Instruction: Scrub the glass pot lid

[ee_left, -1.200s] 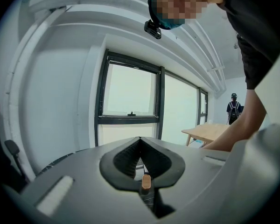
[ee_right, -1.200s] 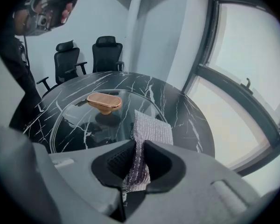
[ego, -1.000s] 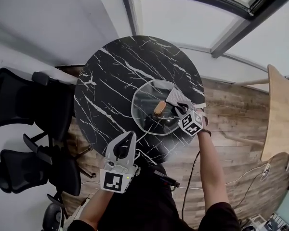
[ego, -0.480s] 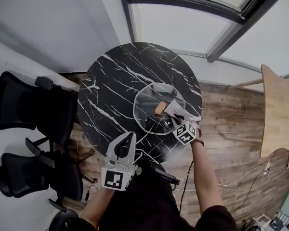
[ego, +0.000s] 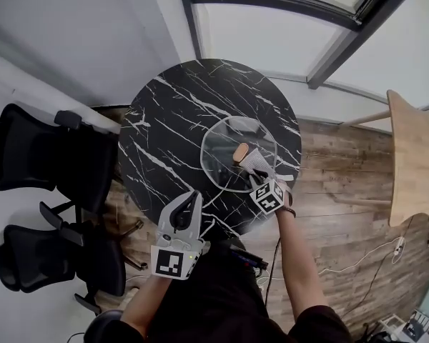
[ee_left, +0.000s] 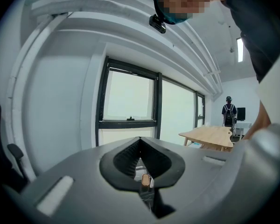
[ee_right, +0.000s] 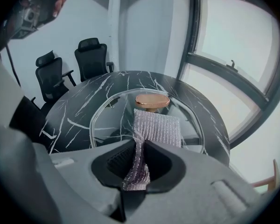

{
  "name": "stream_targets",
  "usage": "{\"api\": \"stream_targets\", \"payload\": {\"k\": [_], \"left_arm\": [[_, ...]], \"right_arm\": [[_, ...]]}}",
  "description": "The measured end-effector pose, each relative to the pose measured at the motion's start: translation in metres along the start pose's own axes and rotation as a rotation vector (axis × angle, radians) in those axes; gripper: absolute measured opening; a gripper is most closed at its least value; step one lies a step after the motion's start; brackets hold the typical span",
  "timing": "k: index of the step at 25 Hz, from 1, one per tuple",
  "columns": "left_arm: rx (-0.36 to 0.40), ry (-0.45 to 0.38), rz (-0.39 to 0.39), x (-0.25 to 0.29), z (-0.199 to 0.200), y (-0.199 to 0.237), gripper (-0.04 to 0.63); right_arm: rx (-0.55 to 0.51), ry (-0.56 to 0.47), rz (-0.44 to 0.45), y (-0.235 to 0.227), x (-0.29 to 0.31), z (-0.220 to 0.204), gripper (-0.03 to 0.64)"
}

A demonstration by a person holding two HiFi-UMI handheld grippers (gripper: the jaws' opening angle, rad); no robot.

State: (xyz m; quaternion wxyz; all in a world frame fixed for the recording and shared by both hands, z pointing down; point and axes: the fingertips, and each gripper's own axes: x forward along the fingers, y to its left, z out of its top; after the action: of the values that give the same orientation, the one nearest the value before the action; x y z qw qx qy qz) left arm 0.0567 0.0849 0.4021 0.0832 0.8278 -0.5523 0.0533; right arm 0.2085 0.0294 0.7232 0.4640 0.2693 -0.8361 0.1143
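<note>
A round glass pot lid (ego: 218, 145) with a wooden knob (ego: 240, 151) lies flat on the black marble table (ego: 164, 120). My right gripper (ego: 259, 172) is shut on a silvery mesh scrubbing cloth (ego: 254, 161), which rests on the lid just near-right of the knob. In the right gripper view the cloth (ee_right: 156, 127) runs from the right gripper (ee_right: 141, 146) out over the lid's glass (ee_right: 107, 113) up to the knob (ee_right: 151, 100). My left gripper (ego: 191, 200) hovers shut and empty at the table's near edge, left of the lid. In its own view the left gripper (ee_left: 140, 141) points toward the window.
Two black office chairs (ego: 36, 156) stand left of the table. A light wooden table (ego: 415, 163) is at the right, over a wooden floor with a cable (ego: 365, 259). Windows (ego: 272, 27) lie beyond the far edge. A person (ee_left: 229, 107) stands far off.
My right gripper has drawn the cloth across the lid, from the far-right side of the knob toward its near side. The left gripper has stayed at the table's near edge.
</note>
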Motion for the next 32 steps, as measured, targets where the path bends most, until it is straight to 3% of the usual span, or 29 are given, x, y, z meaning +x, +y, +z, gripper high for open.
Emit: {"api": "stream_targets", "payload": {"k": [9, 24, 32], "left_arm": [[-0.009, -0.008, -0.084, 0.007, -0.004, 0.004, 0.003], [-0.03, 0.043, -0.264, 0.025, -0.011, 0.067, 0.003], [-0.037, 0.042, -0.343, 0.033, -0.009, 0.082, 0.003]], "right_arm": [[0.083, 0.017, -0.016, 0.028, 0.002, 0.0, 0.063], [0.347, 0.039, -0.138, 0.041, 0.011, 0.008, 0.063], [0.406, 0.065, -0.167, 0.051, 0.014, 0.017, 0.063]]}}
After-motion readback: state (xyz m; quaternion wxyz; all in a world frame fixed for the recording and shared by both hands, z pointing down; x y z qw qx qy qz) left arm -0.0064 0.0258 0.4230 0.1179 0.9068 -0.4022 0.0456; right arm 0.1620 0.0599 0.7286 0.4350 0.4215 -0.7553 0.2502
